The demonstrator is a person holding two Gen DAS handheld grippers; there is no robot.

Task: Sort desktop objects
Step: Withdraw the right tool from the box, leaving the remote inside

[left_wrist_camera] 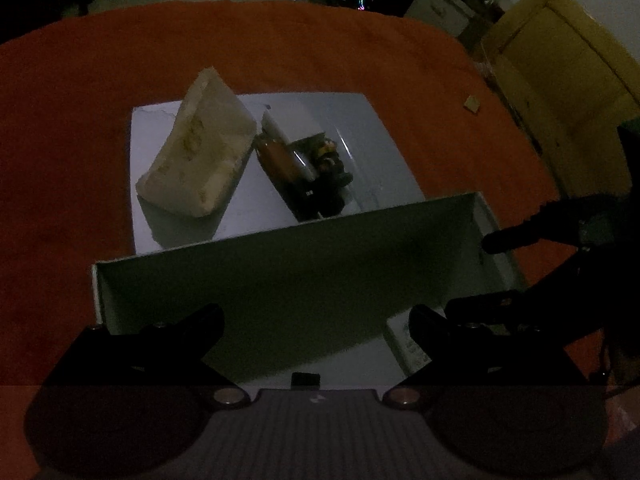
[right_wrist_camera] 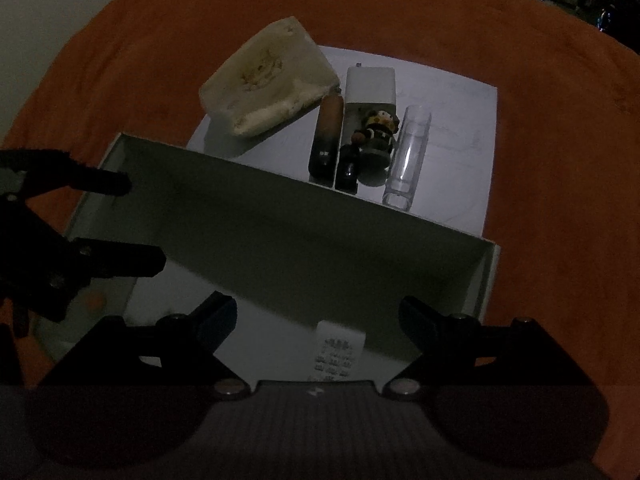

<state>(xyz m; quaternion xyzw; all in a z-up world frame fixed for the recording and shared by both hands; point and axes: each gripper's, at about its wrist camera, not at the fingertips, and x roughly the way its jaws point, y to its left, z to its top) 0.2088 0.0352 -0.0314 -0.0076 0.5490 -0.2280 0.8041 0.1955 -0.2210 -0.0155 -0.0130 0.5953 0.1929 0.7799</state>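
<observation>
Both grippers, left [left_wrist_camera: 316,330] and right [right_wrist_camera: 316,322], hung wide open and empty over a white box [right_wrist_camera: 304,224]; far behind it lay a tissue pack [right_wrist_camera: 268,92], figurine [right_wrist_camera: 378,130] and clear tube [right_wrist_camera: 408,156].

Both my wrist views are dim and underexposed, with grainy noise in the dark areas. The white sheet [right_wrist_camera: 460,120] is the brightest surface; the box [left_wrist_camera: 280,276] wall facing me lies in shadow. A thin glint runs along the clear tube [right_wrist_camera: 408,156]. Fisheye bends the orange cloth [left_wrist_camera: 80,120] into an arc, and the corners vignette to black. My near fingers [left_wrist_camera: 192,332] read as featureless silhouettes.
</observation>
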